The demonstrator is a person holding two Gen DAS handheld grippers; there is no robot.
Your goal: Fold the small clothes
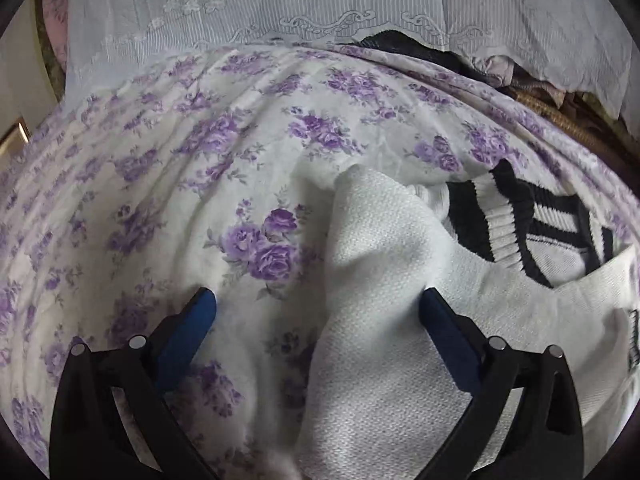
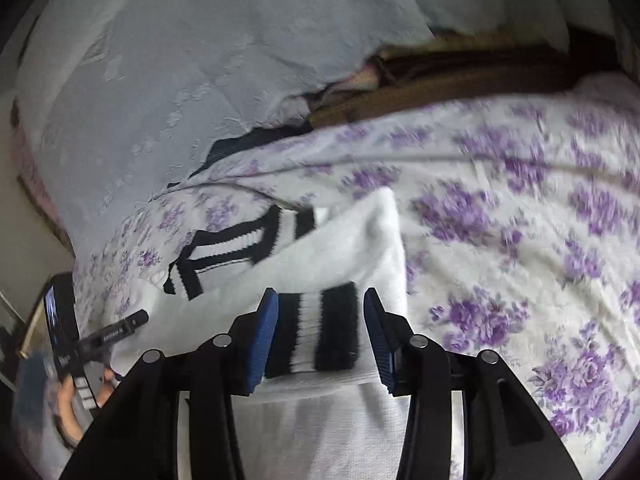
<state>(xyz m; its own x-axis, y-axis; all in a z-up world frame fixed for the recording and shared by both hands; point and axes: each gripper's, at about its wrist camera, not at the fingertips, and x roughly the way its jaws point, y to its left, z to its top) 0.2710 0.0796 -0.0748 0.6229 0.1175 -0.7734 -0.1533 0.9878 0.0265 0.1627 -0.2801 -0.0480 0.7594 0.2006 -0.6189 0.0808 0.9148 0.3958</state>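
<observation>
Left claw (image 1: pixel 318 300): spread wide, released, nothing gripped. Blue pads apart, one at 8 o'clock over the floral bedsheet (image 1: pixel 168 168), the other at 4 o'clock over the white knit sweater (image 1: pixel 384 320). Sweater's folded edge running up between the two pads; pad contact with the cloth not clear.

Right claw (image 2: pixel 322 326): part open, released. Black-and-white striped cuff (image 2: pixel 316 332) lying between the blue pads with a gap showing on each side, so not pinched. Cuff resting on the white body of the sweater (image 2: pixel 340 240), at 6 o'clock in the right wrist view.

Sweater spread on the bed, partly folded, its black-striped ribbed collar (image 1: pixel 532 220) toward 3 o'clock in the left wrist view.

Left wrist view only: lace-trimmed white cloth (image 1: pixel 280 12) across 12 o'clock, sharp and unblurred; wicker edge (image 1: pixel 560 120) at 2 o'clock.

Right wrist view only: the cuff; the other claw's black finger (image 2: pixel 116 330) at 9 o'clock touching the sweater edge; a person's hand (image 2: pixel 76 412) at 8 o'clock; brown wood edge (image 2: pixel 460 92) at 1 o'clock. Bedsheet here smeared by motion blur toward 3 o'clock.
</observation>
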